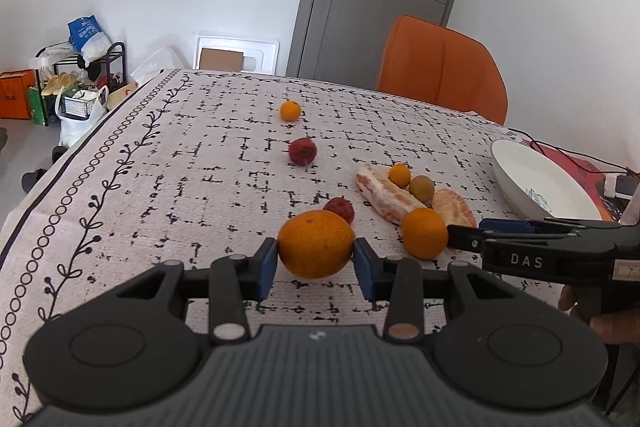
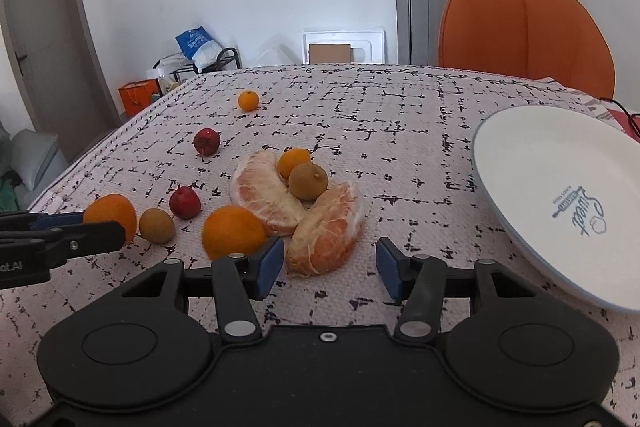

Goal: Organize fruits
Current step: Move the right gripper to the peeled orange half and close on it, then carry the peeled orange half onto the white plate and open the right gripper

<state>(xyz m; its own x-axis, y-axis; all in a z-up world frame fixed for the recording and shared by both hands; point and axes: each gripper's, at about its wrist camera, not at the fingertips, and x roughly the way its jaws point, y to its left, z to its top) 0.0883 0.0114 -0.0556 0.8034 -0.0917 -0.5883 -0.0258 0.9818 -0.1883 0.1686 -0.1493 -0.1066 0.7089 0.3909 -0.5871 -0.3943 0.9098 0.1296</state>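
Our left tool (image 1: pixel 315 254) grips the firm orange (image 1: pixel 316 243) at its widest part. Right tool (image 2: pixel 330 262) stands released around the soft pomelo segment (image 2: pixel 326 227); we pinch its flanks gently.

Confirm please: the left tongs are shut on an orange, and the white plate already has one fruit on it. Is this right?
Not quite. The left tongs are shut on the orange, but the white plate has no fruit on it, as the right wrist view shows.

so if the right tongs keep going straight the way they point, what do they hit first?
Probably the nearer peeled pink-orange pomelo segment, lying between and just beyond the open right tongs; nothing else sits before it, though depth is uncertain.
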